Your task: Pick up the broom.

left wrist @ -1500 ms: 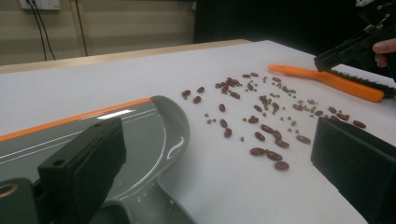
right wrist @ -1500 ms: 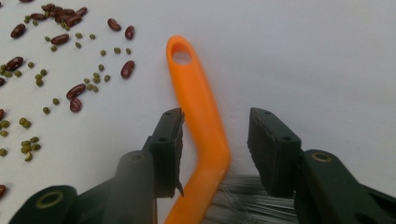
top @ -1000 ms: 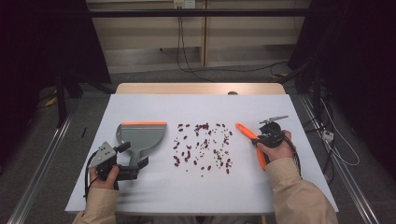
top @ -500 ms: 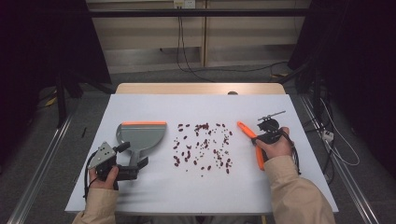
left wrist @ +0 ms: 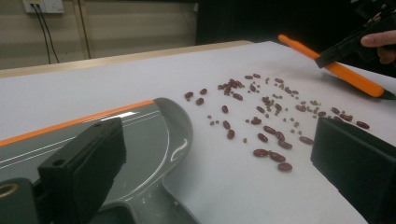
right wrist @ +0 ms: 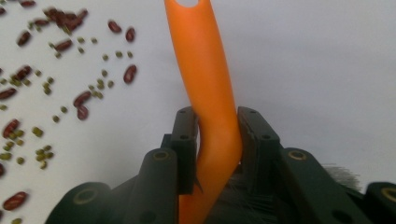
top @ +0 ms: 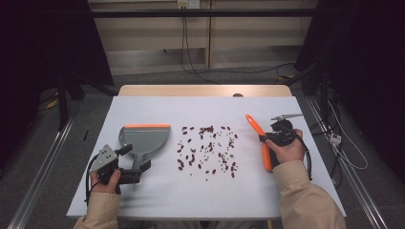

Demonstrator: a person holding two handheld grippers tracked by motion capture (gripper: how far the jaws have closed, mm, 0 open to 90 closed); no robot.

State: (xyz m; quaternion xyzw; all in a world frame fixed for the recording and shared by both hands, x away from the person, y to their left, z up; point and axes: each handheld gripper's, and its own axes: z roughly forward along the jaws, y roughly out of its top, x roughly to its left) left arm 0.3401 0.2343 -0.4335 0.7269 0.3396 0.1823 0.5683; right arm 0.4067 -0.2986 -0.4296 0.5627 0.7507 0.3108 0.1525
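brush (right wrist: pixel 205 93) bristles hidden, dustpan (left wrist: pixel 93 140) cut off

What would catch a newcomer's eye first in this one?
Probably the scatter of red beans mixed with small green ones across the middle of the white table. Right of it, the right gripper is shut on a bright orange brush handle. On the left lies a grey dustpan with an orange edge, its handle between the left gripper's open jaws.

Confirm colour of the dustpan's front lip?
Orange strip along the grey dustpan lip; clearest in the high view.
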